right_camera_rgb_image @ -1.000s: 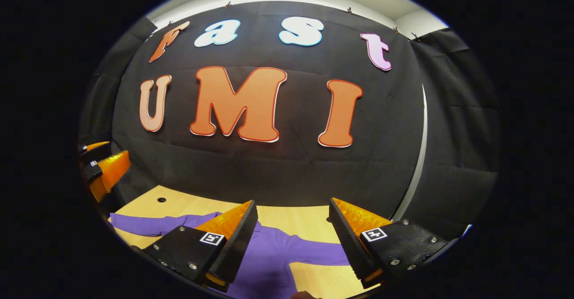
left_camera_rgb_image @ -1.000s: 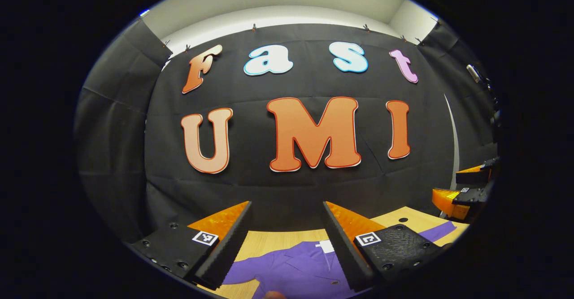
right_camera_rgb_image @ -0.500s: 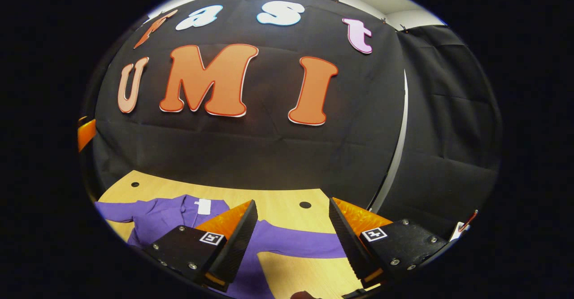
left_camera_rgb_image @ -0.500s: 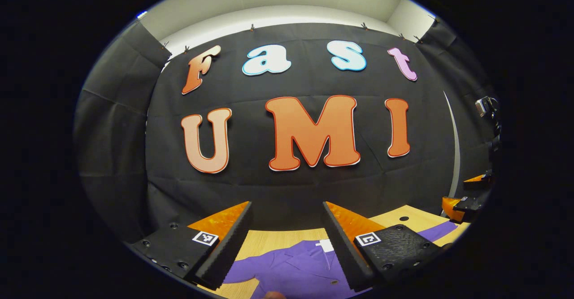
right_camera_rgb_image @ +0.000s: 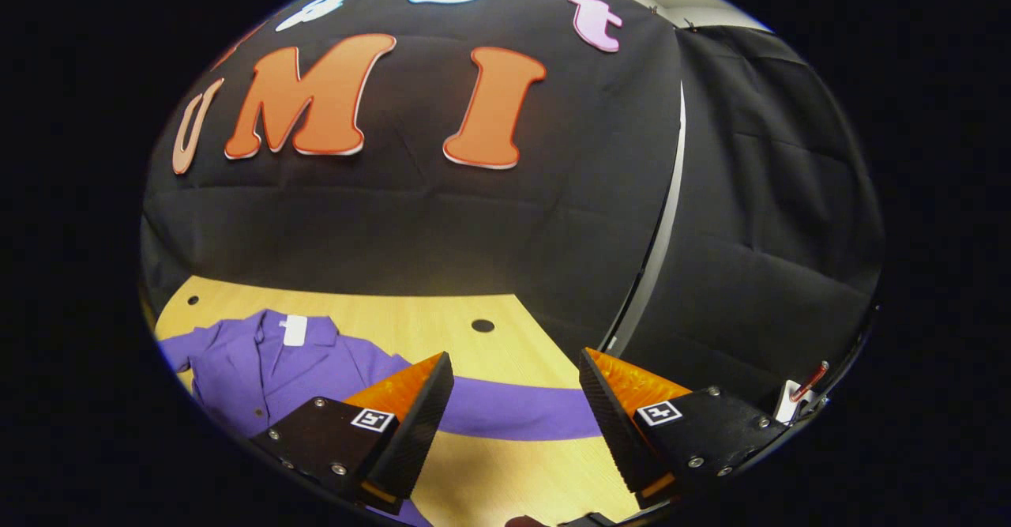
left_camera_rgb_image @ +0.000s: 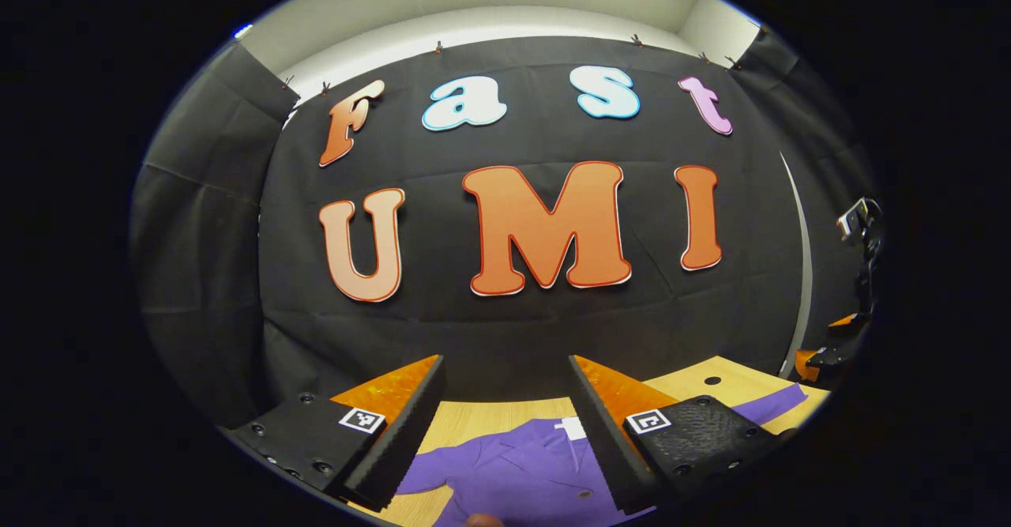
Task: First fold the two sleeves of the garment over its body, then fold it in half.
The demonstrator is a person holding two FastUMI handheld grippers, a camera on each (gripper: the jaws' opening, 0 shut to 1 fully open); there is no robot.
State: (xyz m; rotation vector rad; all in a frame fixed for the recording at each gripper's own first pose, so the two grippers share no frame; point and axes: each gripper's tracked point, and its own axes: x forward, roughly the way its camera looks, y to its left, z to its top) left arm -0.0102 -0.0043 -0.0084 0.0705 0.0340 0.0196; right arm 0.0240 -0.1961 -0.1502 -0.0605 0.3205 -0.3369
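A purple shirt [right_camera_rgb_image: 268, 369] lies flat on the wooden table [right_camera_rgb_image: 411, 318], collar toward the wall, with a white tag at the neck. One sleeve [right_camera_rgb_image: 513, 412] stretches out to the right, passing between the fingers of my right gripper [right_camera_rgb_image: 513, 416], which stands open above it. My left gripper [left_camera_rgb_image: 505, 424] hangs open above the shirt's collar area [left_camera_rgb_image: 521, 472], with nothing between its fingers. In the left gripper view the other sleeve end [left_camera_rgb_image: 770, 400] reaches to the far right, where the other gripper [left_camera_rgb_image: 825, 357] shows at the edge.
The black cloth wall stands close behind the table. Round holes [right_camera_rgb_image: 482, 325] mark the tabletop near its back edge. A pale vertical strip [right_camera_rgb_image: 655, 235] runs down the wall at the right corner.
My right gripper has swung right and tilted down, so the shirt slid left and the sleeve now lies between its fingers. The left gripper has barely moved.
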